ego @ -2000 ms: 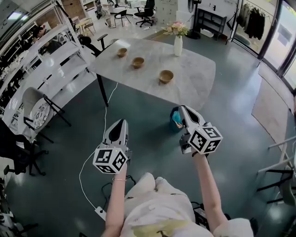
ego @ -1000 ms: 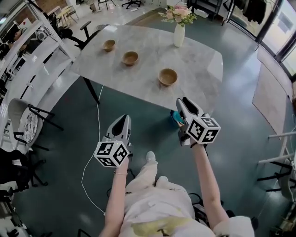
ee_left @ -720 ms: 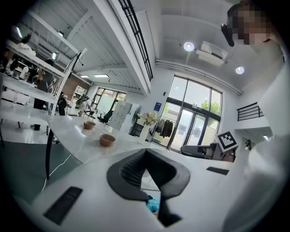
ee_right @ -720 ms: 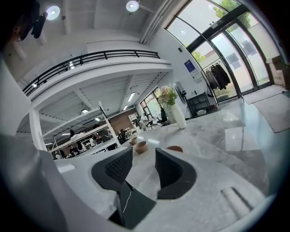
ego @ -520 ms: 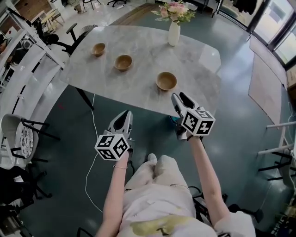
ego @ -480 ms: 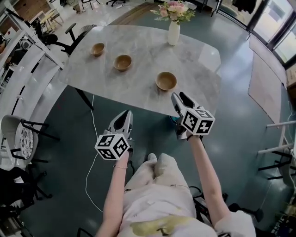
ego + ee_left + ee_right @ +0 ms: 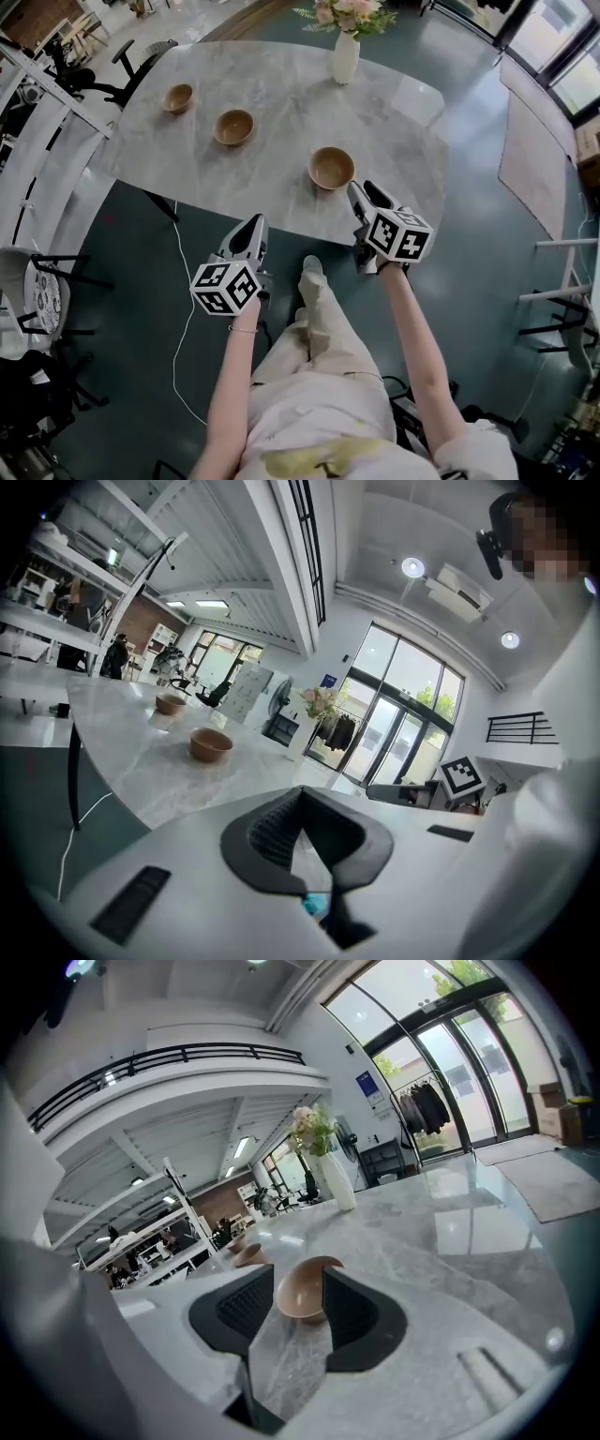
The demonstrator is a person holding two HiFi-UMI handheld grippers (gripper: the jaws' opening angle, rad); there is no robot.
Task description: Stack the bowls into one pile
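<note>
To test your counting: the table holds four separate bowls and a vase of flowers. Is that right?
No. The head view shows three separate bowls, not four: near bowl, middle bowl, far bowl. The vase of flowers is there.

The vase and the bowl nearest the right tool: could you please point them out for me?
vase (image 7: 345, 58), head view, middle of its white body.
nearest bowl (image 7: 332, 168), head view, its inner hollow.

The table top looks like grey stone, smooth and shiny. The bowls look like brown wood, smooth and dull. The vase is white and glossy. The floor is shiny too. The left gripper and right gripper are smooth white plastic with black ribbed pads. The person's trousers are pale cloth.
</note>
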